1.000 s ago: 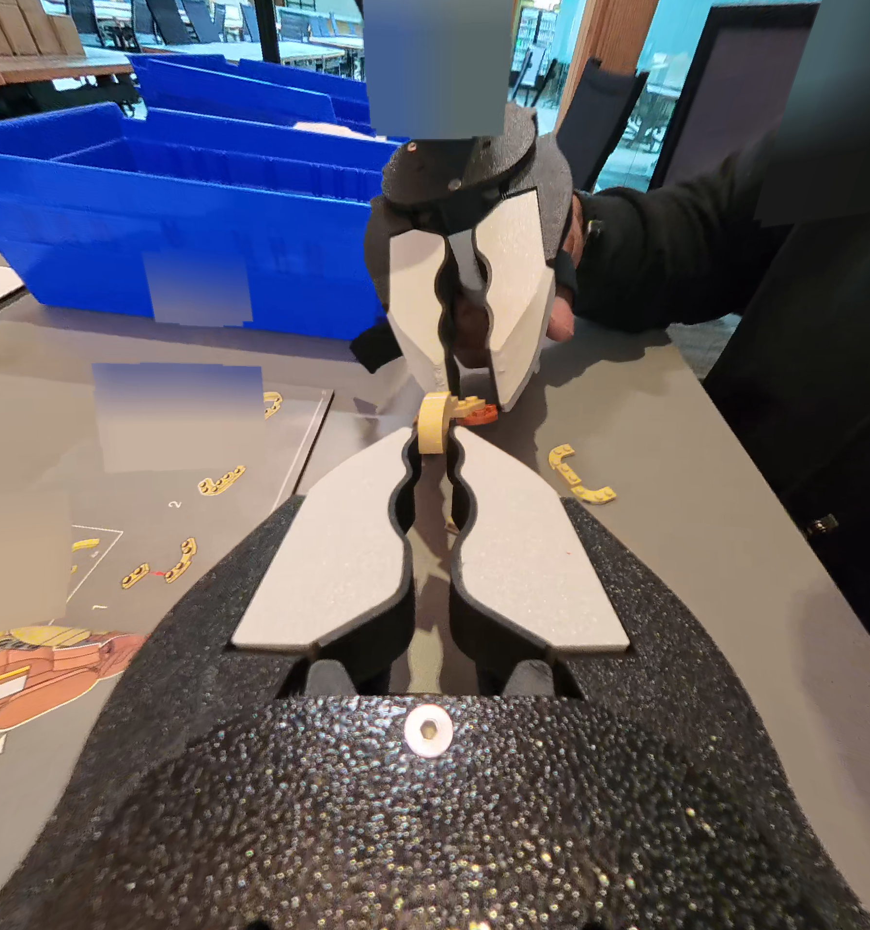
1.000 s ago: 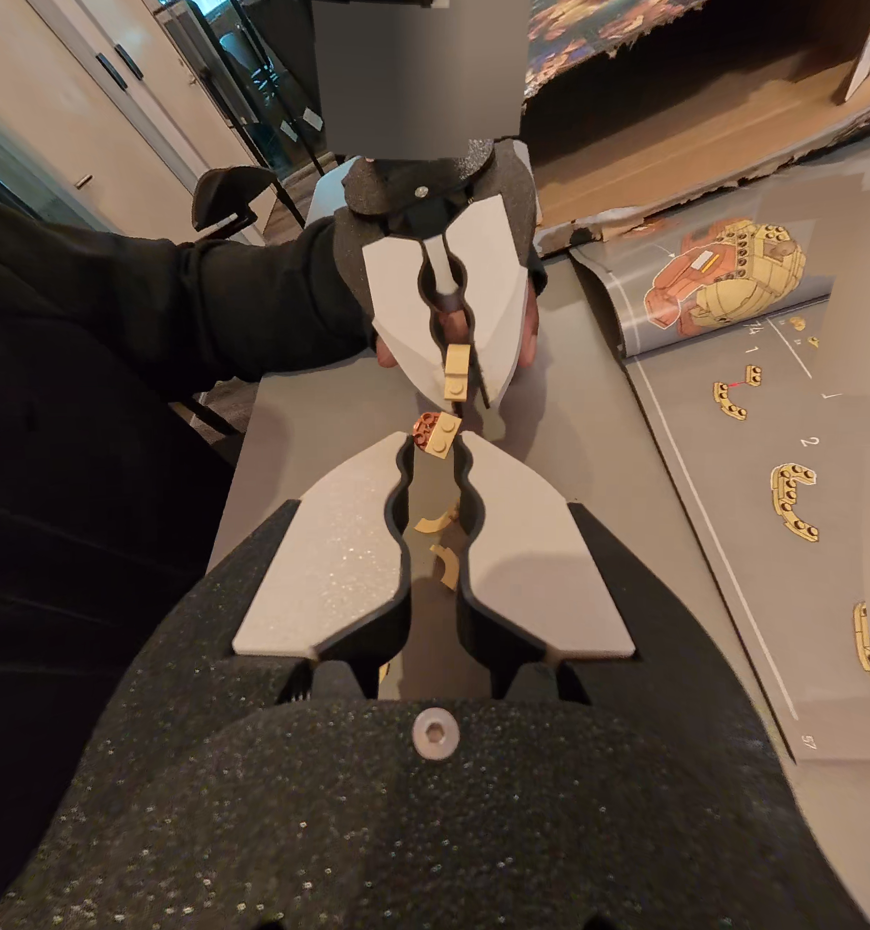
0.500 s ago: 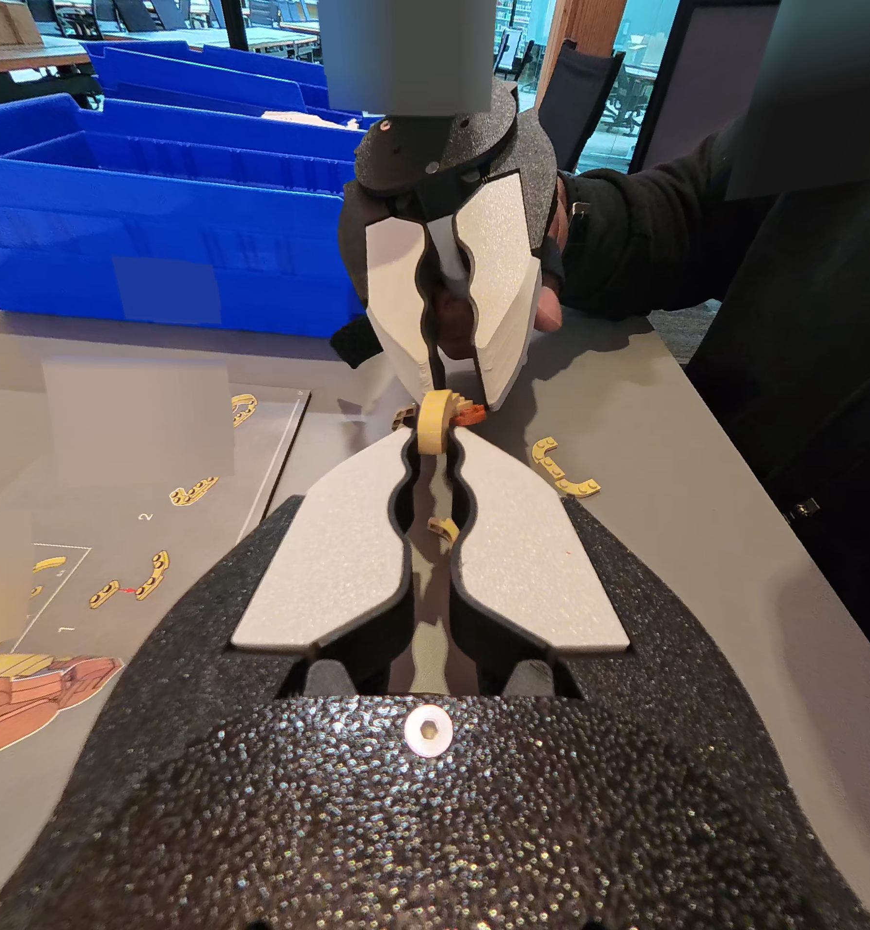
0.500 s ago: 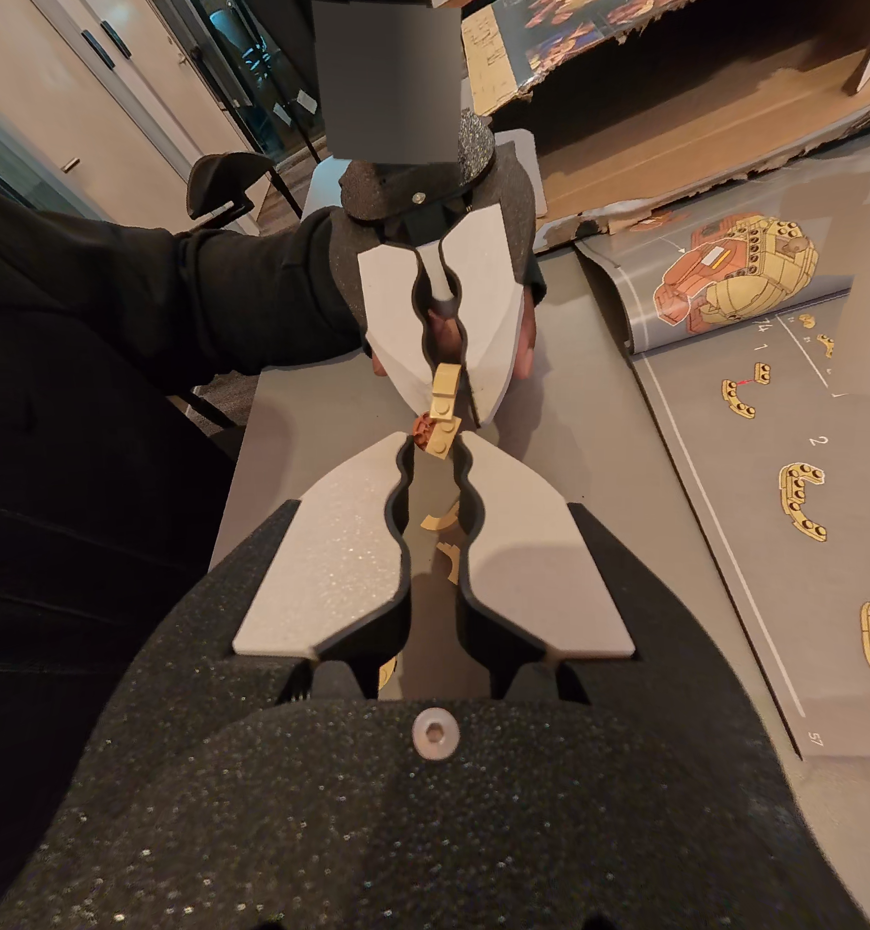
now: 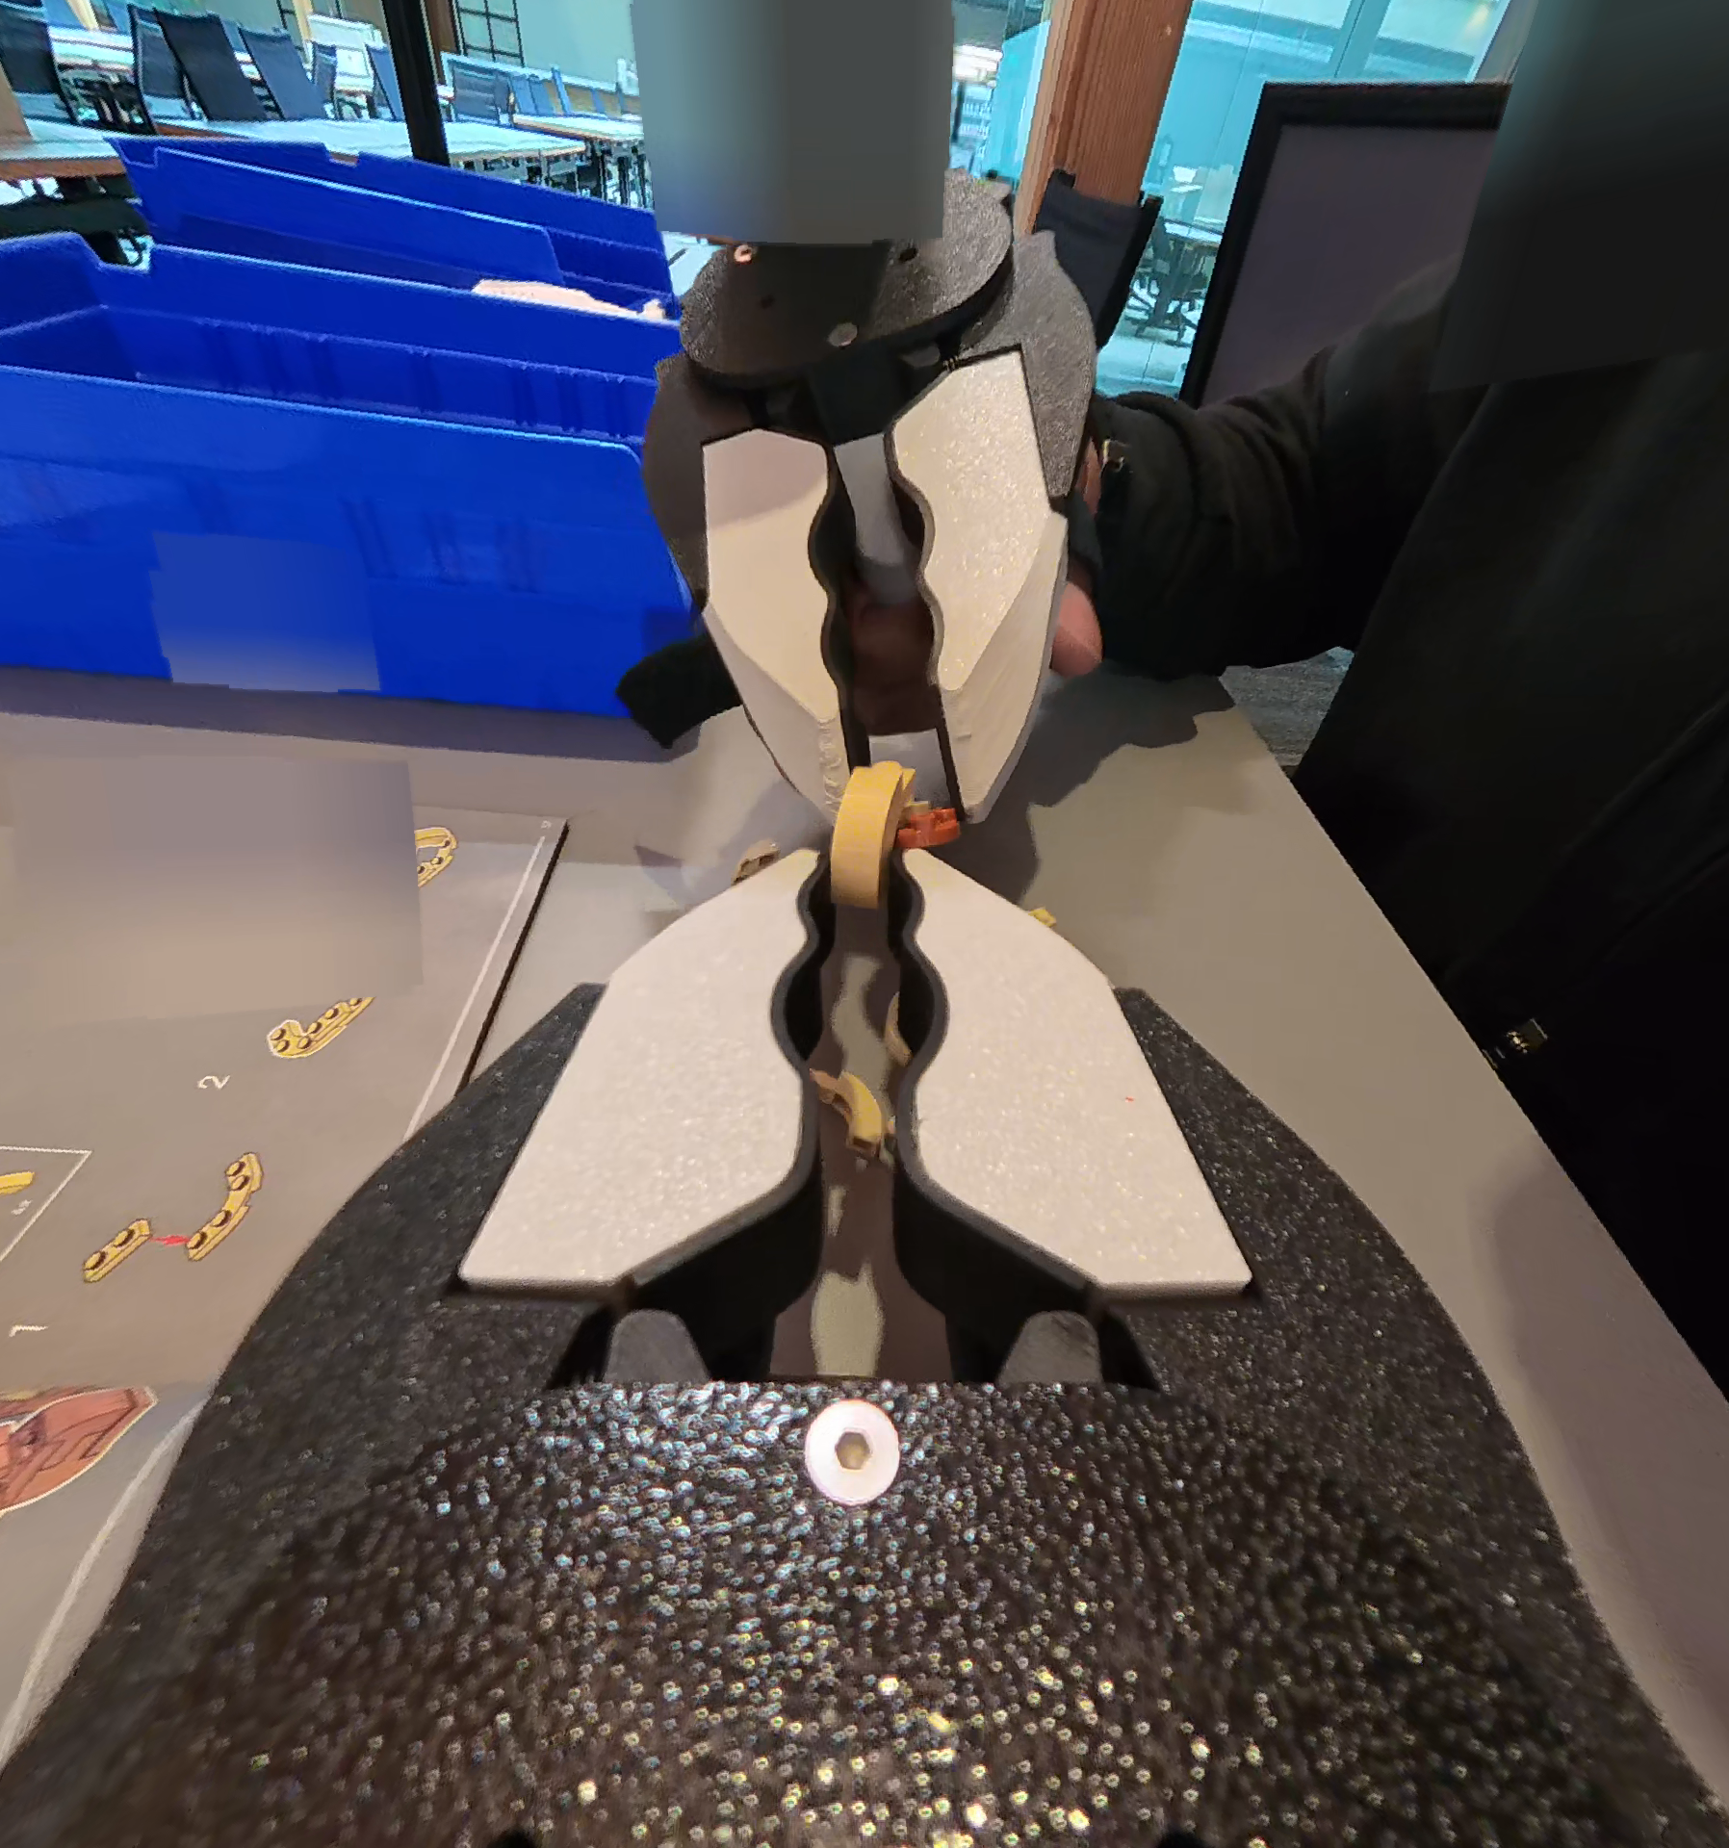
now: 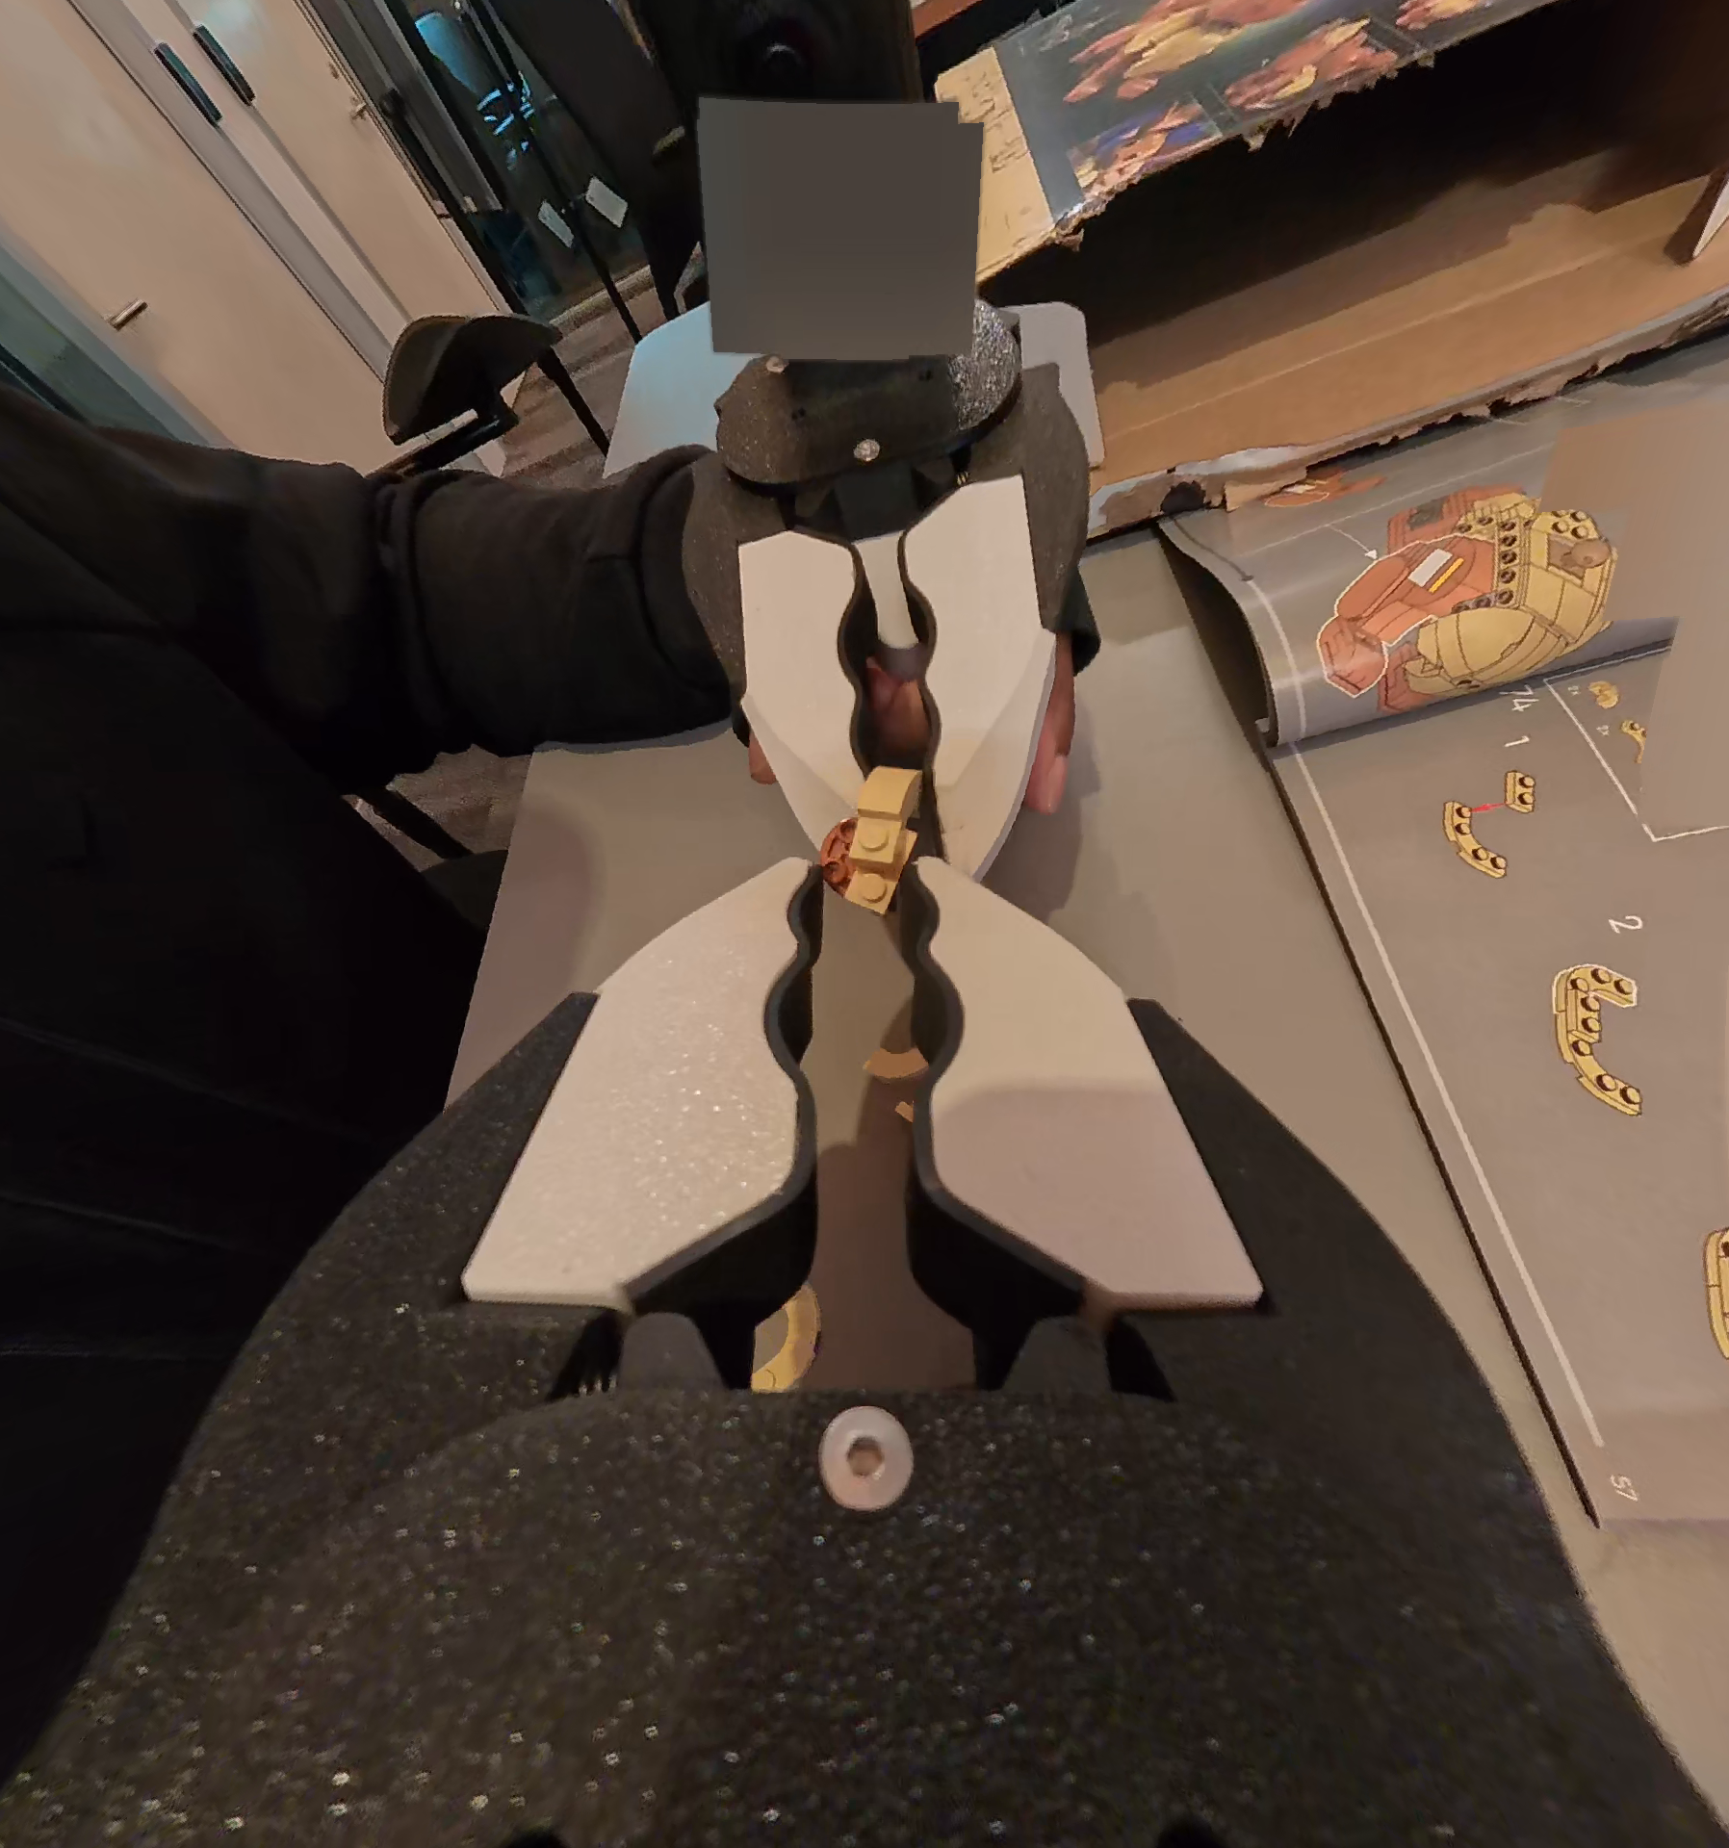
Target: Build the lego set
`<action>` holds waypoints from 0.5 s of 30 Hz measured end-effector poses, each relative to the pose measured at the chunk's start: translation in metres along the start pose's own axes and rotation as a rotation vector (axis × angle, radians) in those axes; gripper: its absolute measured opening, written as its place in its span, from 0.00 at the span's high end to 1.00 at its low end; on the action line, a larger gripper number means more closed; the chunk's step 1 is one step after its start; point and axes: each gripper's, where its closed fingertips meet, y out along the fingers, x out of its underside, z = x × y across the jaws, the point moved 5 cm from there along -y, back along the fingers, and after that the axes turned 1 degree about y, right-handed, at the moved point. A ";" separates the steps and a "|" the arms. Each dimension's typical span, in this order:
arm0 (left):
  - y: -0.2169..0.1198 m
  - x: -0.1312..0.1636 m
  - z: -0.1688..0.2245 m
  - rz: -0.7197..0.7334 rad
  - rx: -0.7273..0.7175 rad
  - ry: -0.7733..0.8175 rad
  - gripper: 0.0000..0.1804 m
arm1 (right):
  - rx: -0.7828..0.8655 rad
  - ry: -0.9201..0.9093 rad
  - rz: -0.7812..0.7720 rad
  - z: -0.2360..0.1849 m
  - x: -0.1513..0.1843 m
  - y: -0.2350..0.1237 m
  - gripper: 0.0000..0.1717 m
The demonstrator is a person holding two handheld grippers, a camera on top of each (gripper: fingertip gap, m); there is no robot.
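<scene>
While both of my claws meet nose to nose above the grey table [image 5: 1191, 900], each one is pinching its own small part. My left claw [image 5: 862, 880] has its white fingertips pressed on the flanks of a tan curved plastic brick [image 5: 866, 835]. That brick stands on edge, its long axis running from 6 o'clock up to 12 o'clock in the left wrist view, with the rounded back leaning slightly toward 1 o'clock.

My right claw [image 6: 866, 890] is clamped on a short tan studded plate with a reddish-brown round piece under it [image 6: 871, 868]. The plate's long axis runs from 6 to 12 o'clock in the right wrist view. Its studs face my camera, and the brown round piece pokes out at 9 o'clock.

From that view the curved brick sits at 12 o'clock of the plate, touching its far end. I judge the two parts are in contact but cannot tell whether they are seated.

Loose tan curved pieces [image 5: 850, 1100] lie on the table under my left fingers. An open grey instruction booklet [image 5: 240, 1100] lies at 9 o'clock, blue plastic bins [image 5: 290, 450] at 10 o'clock. In the right wrist view a torn cardboard box [image 6: 1341, 300] sits at 1 o'clock
</scene>
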 end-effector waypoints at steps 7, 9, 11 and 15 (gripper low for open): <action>-0.002 -0.008 0.004 0.102 0.046 -0.030 0.96 | 0.022 -0.041 0.020 -0.009 -0.009 -0.004 0.92; -0.002 -0.011 0.005 0.138 0.059 -0.047 0.96 | 0.034 -0.057 0.031 -0.012 -0.012 -0.005 0.92; -0.003 -0.013 0.005 0.169 0.073 -0.064 0.96 | 0.046 -0.073 0.042 -0.014 -0.014 -0.006 0.91; -0.003 -0.017 0.006 0.235 0.099 -0.100 0.96 | 0.056 -0.099 0.071 -0.017 -0.019 -0.007 0.91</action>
